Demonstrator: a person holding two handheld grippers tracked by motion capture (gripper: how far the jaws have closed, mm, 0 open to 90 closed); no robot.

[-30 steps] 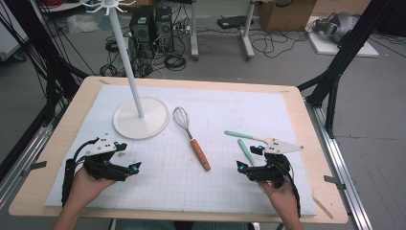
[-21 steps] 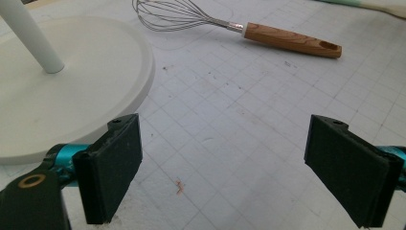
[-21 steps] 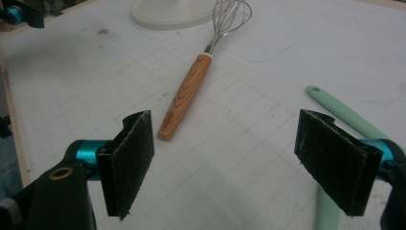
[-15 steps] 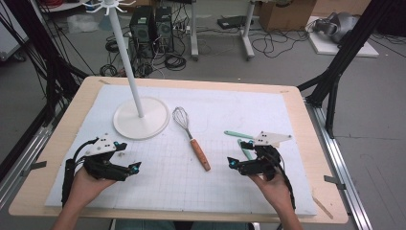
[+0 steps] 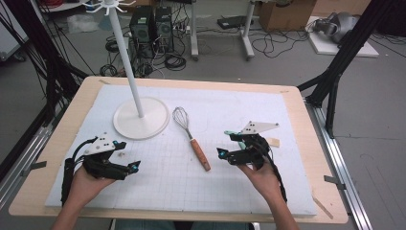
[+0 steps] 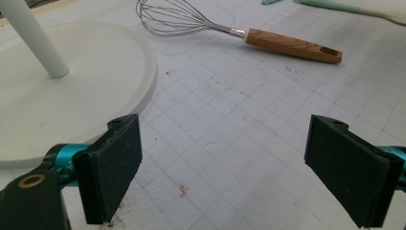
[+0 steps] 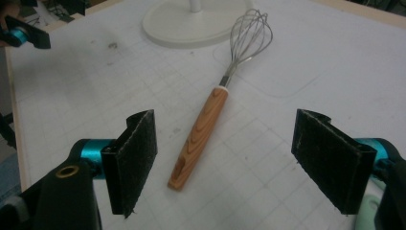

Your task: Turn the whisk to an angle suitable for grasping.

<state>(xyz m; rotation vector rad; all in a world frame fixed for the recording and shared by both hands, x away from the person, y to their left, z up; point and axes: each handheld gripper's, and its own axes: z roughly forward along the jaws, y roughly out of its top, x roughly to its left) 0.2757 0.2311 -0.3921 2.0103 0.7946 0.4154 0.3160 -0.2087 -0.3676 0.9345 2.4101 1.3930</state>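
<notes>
I am lining my right gripper point(image 7: 225, 163), jaws spread, on the wooden-handled wire whisk point(image 7: 218, 112) at frame centre; left gripper point(image 6: 239, 177) is idling released.

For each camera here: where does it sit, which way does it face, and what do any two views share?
High view: above the person's side, facing forward and down on the table; both hands, left gripper and right gripper show.
Left gripper view: rides the left gripper, facing stand base and whisk; own open jaws show.
Right gripper view: rides the right gripper, facing the whisk; own open jaws show.
All three share whisk and base.
</notes>
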